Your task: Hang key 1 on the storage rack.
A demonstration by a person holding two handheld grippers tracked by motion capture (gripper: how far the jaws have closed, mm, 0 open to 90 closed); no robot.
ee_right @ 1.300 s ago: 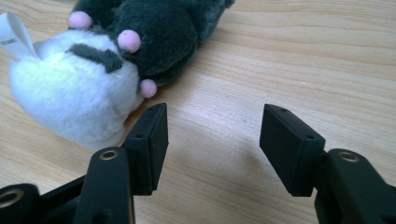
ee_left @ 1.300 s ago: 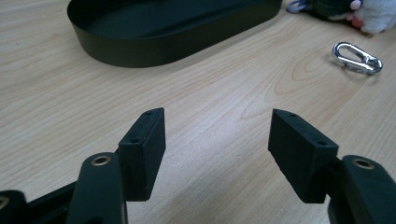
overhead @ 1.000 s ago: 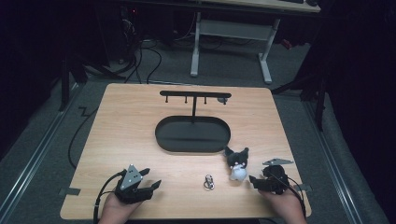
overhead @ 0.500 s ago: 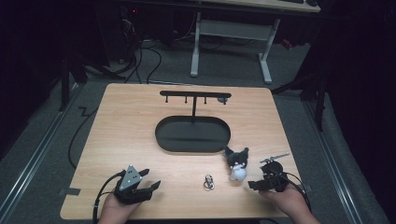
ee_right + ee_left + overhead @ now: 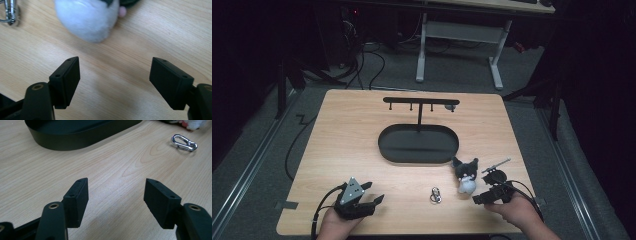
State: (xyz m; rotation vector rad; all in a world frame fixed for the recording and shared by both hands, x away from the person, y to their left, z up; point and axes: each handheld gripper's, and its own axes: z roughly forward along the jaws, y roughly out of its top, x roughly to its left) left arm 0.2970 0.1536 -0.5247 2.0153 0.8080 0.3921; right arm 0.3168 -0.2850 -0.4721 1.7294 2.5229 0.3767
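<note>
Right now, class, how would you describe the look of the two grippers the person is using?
Both are black. The left gripper carries a grey three-cornered plate and trails a black cable. The right gripper trails a black cable too. Each has two blocky black jaws with small holes and brass-coloured pivots.

Fluffy plush toy (image 5: 87, 17) — shiny metal carabiner (image 5: 184, 142) — matt wood table (image 5: 362, 145).
</note>
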